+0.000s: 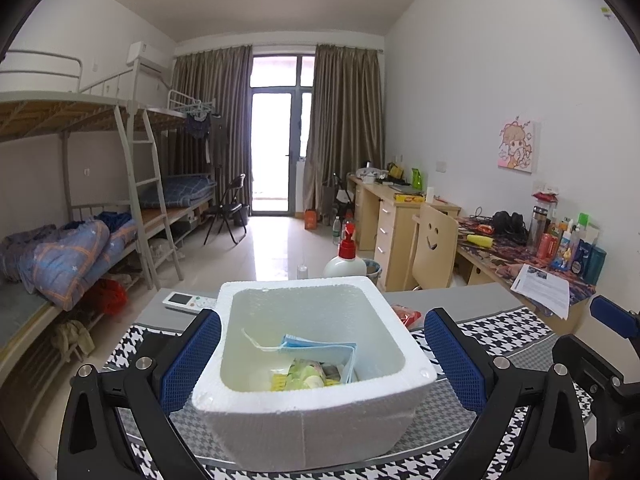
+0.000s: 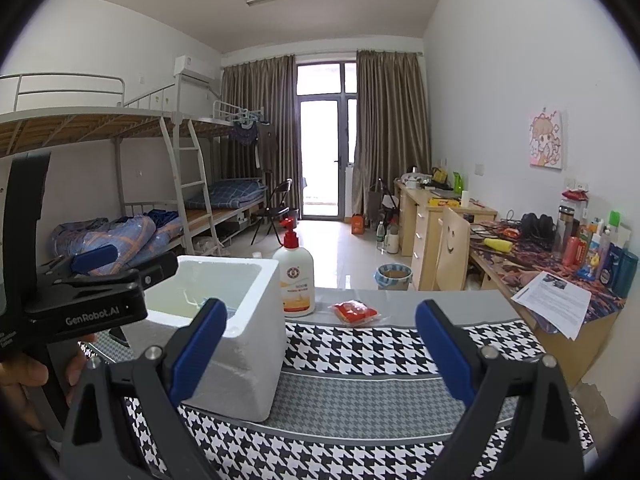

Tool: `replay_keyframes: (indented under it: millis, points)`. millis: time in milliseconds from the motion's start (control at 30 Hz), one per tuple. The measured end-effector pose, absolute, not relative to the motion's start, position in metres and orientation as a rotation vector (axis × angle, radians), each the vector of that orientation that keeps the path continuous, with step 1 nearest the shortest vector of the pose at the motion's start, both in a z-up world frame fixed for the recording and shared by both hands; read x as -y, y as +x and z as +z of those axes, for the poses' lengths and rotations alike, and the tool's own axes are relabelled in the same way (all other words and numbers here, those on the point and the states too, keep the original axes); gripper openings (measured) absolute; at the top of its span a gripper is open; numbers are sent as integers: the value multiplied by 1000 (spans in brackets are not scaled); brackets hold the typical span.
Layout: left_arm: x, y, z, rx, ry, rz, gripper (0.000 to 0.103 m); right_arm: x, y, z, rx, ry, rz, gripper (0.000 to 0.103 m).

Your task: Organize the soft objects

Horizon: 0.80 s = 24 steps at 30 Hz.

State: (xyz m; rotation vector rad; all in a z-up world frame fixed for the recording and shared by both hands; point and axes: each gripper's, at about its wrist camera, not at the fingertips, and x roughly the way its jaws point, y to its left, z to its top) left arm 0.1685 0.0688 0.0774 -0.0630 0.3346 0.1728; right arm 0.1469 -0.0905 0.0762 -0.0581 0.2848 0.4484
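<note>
Left wrist view: left gripper (image 1: 322,354) fingers spread wide, straddling foam box (image 1: 312,404); right gripper (image 2: 320,354) wide open, empty.

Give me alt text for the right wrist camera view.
The open right tongs hover over a houndstooth tablecloth, facing a red packet. To the left, a white foam box stands beside a lotion pump bottle, with the left tongs above the box.

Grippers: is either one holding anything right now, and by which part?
Nothing is held. The left gripper is open astride the foam box; the right gripper is open.
</note>
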Motion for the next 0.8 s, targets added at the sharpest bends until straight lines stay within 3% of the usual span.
replay_keyframes:
  millis: [800]
  points:
    - [-42,60,81,-215,-19,187,102,105,62,68,-213,-52,464,98]
